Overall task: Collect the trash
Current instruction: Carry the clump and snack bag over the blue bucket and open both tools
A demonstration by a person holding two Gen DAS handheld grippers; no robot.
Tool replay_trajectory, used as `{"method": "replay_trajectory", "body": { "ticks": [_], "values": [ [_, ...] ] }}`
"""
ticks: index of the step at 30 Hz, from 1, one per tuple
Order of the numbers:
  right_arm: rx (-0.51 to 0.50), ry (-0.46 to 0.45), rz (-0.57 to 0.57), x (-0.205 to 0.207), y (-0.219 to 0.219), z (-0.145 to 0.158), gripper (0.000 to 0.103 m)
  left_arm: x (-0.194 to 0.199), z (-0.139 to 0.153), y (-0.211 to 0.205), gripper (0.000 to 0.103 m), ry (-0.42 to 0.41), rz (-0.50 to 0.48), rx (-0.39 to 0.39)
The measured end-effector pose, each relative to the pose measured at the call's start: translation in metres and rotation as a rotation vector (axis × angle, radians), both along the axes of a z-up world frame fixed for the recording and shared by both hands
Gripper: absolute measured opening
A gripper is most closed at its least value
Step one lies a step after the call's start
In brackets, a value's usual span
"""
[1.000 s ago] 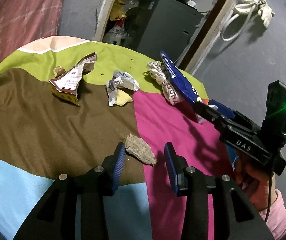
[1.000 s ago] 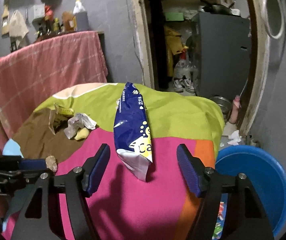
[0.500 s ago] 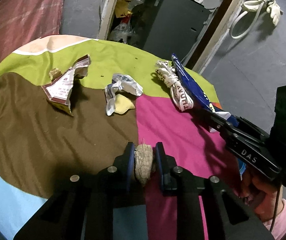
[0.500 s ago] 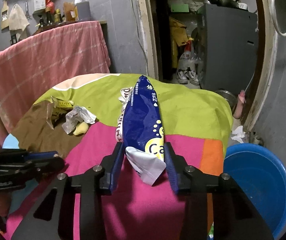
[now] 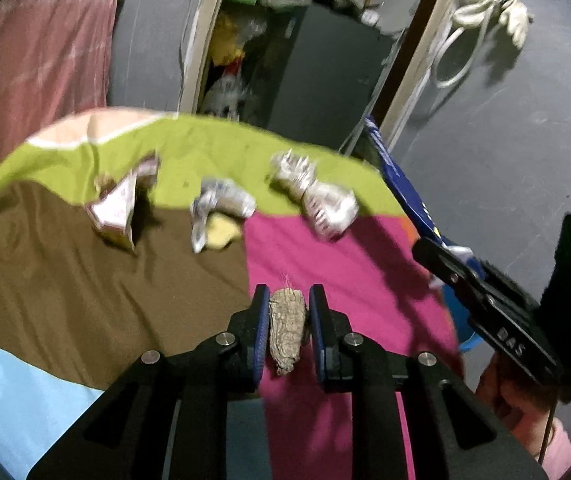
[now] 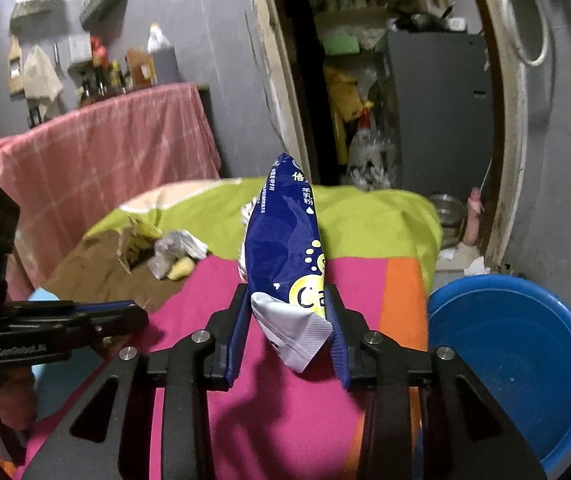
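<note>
Blue foil pouch [image 6: 285,240]: clamped upright in the right hand-held gripper [image 6: 288,340], above the pink patch of the cloth-covered bench [image 6: 221,380]; "Ca" legible, smaller print unreadable. Blue basin [image 6: 517,360]: right of the pouch, past the bench edge, partly cut off. Brown fibrous scrap [image 5: 287,328]: clamped in the left hand-held gripper [image 5: 286,332]. Crumpled wrappers [image 5: 313,200], torn carton [image 5: 117,208]: left of the pouch, blurred, lettering illegible.

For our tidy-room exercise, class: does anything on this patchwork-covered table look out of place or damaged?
Yes. A torn carton, a crumpled wrapper over a yellow scrap and a twisted printed wrapper lie loose on the tablecloth: litter, ripped or scrunched.
</note>
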State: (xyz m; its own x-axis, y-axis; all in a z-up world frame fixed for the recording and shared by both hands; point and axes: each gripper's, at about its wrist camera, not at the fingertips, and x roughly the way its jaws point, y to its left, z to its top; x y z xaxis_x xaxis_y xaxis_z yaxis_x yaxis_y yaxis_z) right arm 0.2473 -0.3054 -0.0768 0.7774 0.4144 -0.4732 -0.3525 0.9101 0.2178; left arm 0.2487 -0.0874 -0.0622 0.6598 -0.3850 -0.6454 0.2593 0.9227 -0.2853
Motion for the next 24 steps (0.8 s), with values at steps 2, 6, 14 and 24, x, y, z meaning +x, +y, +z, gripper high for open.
{"method": "replay_trajectory", "body": {
  "ticks": [2, 6, 14, 24],
  "values": [
    [0.021, -0.067, -0.025, -0.015, -0.006, 0.011, 0.033, -0.008, 0.014, -0.003, 0.016, -0.072, 0.009, -0.025],
    [0.016, -0.204, -0.076, -0.041, -0.017, 0.041, 0.033, -0.021, 0.042, -0.015, 0.016, -0.207, 0.014, -0.060],
    [-0.029, -0.462, -0.218, -0.093, -0.047, 0.100, 0.033, -0.053, 0.101, -0.058, 0.016, -0.508, -0.027, -0.127],
    [-0.118, -0.647, -0.386, -0.133, -0.085, 0.138, 0.033, -0.070, 0.139, -0.114, 0.016, -0.680, -0.098, -0.183]
  ]
}}
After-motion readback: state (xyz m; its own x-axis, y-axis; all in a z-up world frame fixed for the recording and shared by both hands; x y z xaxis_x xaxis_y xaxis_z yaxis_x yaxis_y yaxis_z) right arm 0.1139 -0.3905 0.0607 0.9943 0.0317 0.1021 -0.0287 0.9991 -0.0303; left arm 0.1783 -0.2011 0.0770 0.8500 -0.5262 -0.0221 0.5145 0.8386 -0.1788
